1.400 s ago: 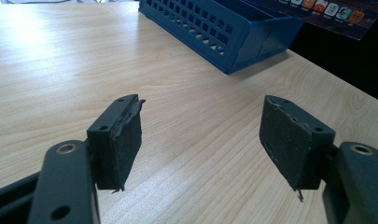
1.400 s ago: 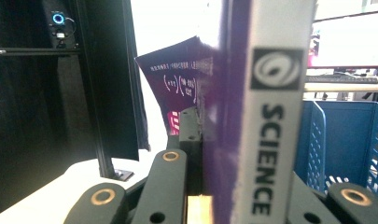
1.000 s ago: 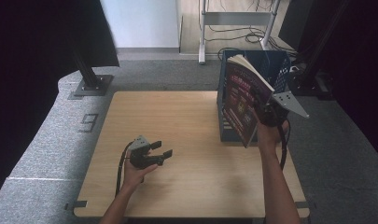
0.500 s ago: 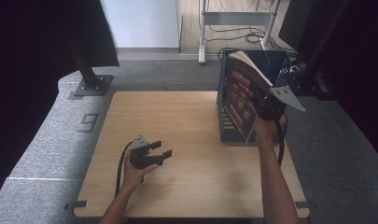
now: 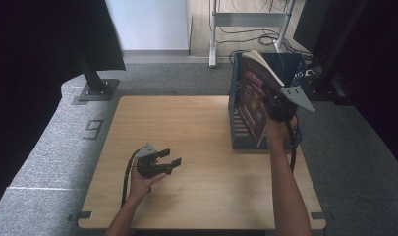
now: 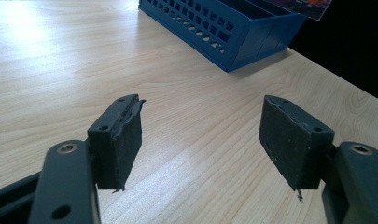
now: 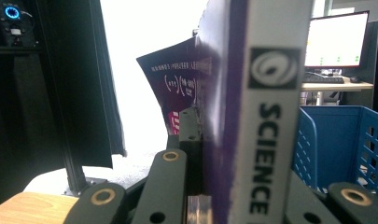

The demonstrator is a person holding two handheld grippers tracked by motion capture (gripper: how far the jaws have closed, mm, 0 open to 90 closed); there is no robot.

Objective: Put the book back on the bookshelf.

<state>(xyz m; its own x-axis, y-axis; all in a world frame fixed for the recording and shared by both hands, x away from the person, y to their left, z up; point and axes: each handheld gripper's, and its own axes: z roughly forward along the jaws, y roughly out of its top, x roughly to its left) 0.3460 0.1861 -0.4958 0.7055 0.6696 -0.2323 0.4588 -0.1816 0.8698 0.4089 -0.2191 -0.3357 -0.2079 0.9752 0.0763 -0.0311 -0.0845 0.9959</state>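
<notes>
A dark purple book point(image 5: 253, 96) with "SCIENCE" on its white spine point(image 7: 270, 116) is held upright and tilted, with my right gripper point(image 5: 276, 105) shut on it near the spine. It hangs over the left part of the blue perforated basket point(image 5: 236, 129) at the table's right side. Whether its lower edge is inside the basket I cannot tell. My left gripper point(image 5: 171, 158) rests on the table near the front left, held by a hand. Its pads point(image 6: 128, 135) stand wide apart over bare wood, open, pointing toward the basket point(image 6: 233, 32).
The wooden table point(image 5: 186, 128) has free room between the two hands. Beyond the far edge are grey floor, a black stand base point(image 5: 96, 91) and a metal rack point(image 5: 250, 19). A monitor point(image 7: 336, 39) glows behind the basket wall point(image 7: 336, 140).
The right gripper has carried the book a little away from the person, farther over the basket. The left gripper has stayed where it was.
</notes>
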